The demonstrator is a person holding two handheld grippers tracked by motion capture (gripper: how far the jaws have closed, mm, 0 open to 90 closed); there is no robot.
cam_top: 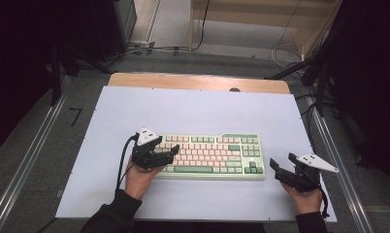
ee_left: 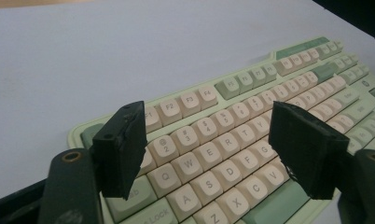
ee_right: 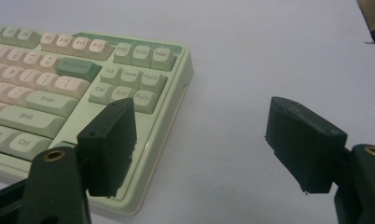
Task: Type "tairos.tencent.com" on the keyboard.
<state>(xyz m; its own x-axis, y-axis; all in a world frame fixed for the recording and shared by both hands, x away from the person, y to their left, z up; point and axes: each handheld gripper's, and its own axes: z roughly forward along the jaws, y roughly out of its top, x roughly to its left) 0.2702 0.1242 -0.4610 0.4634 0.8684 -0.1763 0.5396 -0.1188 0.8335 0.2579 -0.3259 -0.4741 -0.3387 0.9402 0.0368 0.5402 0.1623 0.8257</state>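
A pale green keyboard [cam_top: 212, 155] with cream and green keys lies on the white mat, a little right of centre and near the front. My left gripper [cam_top: 171, 151] hovers over the keyboard's left end with its jaws open. In the left gripper view its jaws [ee_left: 206, 116] straddle the number and letter rows of the keyboard [ee_left: 232, 140] without touching a key. My right gripper [cam_top: 280, 167] rests just off the keyboard's right end, also open. The right gripper view has its jaws [ee_right: 202, 112] apart over bare mat beside the keyboard's [ee_right: 59, 93] right edge.
The white mat [cam_top: 193, 111] covers most of a wooden table [cam_top: 198, 81]. Metal rails [cam_top: 23, 165] run along both sides of the table. Cables [cam_top: 149, 48] lie on the floor behind it. Broad bare mat stretches beyond the keyboard and to its left.
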